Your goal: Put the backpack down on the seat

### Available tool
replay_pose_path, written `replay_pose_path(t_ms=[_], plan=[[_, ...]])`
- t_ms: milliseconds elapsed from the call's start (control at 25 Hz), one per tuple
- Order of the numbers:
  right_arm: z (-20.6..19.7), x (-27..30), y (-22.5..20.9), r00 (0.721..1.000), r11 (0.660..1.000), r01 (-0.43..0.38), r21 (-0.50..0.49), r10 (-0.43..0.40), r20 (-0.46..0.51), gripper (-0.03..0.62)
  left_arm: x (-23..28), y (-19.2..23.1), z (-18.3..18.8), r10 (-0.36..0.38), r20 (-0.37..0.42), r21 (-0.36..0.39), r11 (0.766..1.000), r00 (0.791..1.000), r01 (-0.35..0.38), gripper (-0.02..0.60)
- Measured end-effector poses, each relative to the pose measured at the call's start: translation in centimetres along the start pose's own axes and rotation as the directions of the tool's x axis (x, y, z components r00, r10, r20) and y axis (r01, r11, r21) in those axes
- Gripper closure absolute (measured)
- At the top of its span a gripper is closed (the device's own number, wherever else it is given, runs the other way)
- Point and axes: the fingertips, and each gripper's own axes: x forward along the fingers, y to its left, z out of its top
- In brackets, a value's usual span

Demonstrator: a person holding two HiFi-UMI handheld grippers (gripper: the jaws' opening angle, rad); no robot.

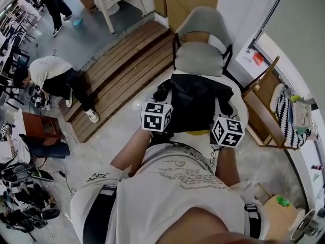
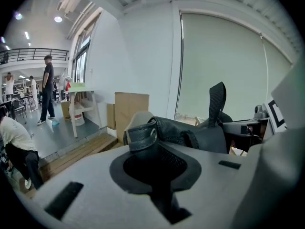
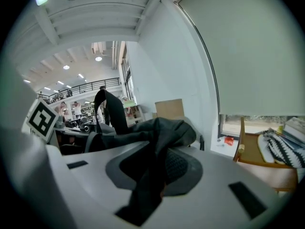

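While both grippers hold it, the black backpack (image 1: 195,103) stretches between them, just ahead of the fingers. The left gripper (image 2: 151,144) has its fingers clamped on a strap loop (image 2: 140,133) with a metal ring; the right gripper (image 3: 152,149) pinches a fold of the bag's dark fabric. Beyond the fingers stands a grey chair (image 1: 202,55).

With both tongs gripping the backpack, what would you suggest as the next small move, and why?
Probably carry the backpack forward and lower it onto the grey chair: the left tongs and right tongs both grip it, and that seat stands just ahead.
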Motion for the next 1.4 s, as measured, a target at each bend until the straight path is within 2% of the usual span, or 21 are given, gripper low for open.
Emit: replay_pose_path(t_ms=[280, 640, 880, 1040, 1200, 1400], plan=[[-1.6, 2.6, -1.5, 0.995, 0.997, 0.061, 0.045, -0.057, -0.079, 0.508, 4.0, 1.0, -0.6, -0.082, -0.057, 0.014, 0.996, 0.995, 0.082, 0.54], [-7.1, 6.0, -2.3, 0.966, 0.99, 0.11, 0.087, -0.086, -0.245, 0.503, 8.6, 3.0, -5.7, -0.144, -0.189, -0.016, 0.989, 0.971, 0.144, 0.54], [-12.8, 8.4, -2.4, 0.918, 0.98, 0.146, 0.138, -0.082, -0.387, 0.499, 11.1, 4.7, -11.6, -0.183, -0.294, -0.053, 0.983, 0.938, 0.175, 0.54], [-15.9, 10.0, -2.1, 0.893, 0.976, 0.166, 0.141, -0.088, -0.441, 0.499, 12.5, 5.7, -14.4, -0.211, -0.352, -0.082, 0.978, 0.912, 0.194, 0.54], [-18.8, 12.3, -2.0, 0.867, 0.974, 0.181, 0.137, -0.092, -0.491, 0.494, 15.2, 7.7, -17.7, -0.205, -0.39, -0.079, 0.979, 0.898, 0.189, 0.54], [-23.2, 14.7, -2.5, 0.83, 0.952, 0.238, 0.195, -0.095, -0.549, 0.493, 17.8, 8.6, -21.8, -0.227, -0.46, -0.097, 0.974, 0.858, 0.205, 0.54]])
